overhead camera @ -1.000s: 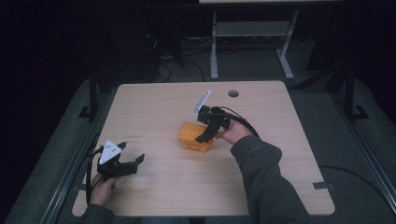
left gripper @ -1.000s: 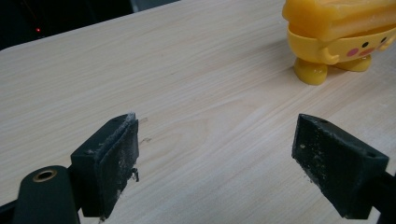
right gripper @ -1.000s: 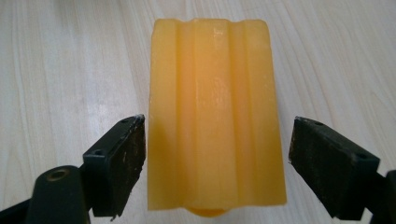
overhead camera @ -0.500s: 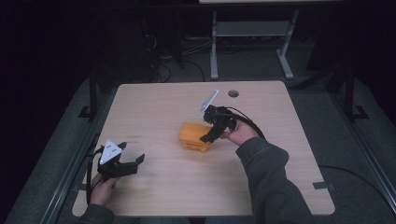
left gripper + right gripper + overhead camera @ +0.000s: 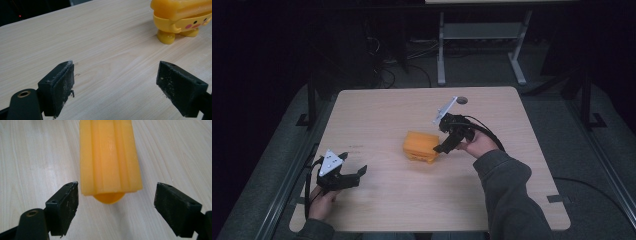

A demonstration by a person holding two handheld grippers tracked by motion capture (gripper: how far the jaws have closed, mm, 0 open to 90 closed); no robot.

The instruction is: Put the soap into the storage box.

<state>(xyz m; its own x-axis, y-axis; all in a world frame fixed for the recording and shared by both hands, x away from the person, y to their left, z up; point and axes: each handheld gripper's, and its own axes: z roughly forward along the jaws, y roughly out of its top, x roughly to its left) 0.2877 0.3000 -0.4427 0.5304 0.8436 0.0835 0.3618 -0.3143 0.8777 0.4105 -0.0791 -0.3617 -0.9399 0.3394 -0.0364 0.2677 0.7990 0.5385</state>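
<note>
High view: a yellow-orange toy figure (image 5: 421,146) is seen standing near the middle of the pale wooden table (image 5: 387,110), its long axis running roughly across the table from left to right. The right tongs (image 5: 443,145) are held just beside its right end, released, with nothing between the jaws. In the right gripper view, the toy (image 5: 109,157) is seen end-on from above, its ridged, slab-like top stretching straight away from the camera between the two wide-apart black jaws, with a rounded foot showing beneath the near end. The left tongs (image 5: 348,172) are held low near the front left of the table, well apart from the toy, and are likewise spread wide and empty. In the left gripper view, the toy (image 5: 181,18) is seen at the upper right, standing upright on stubby feet, with small black eyes, pink cheeks and short arms below the flat grooved top.
</note>
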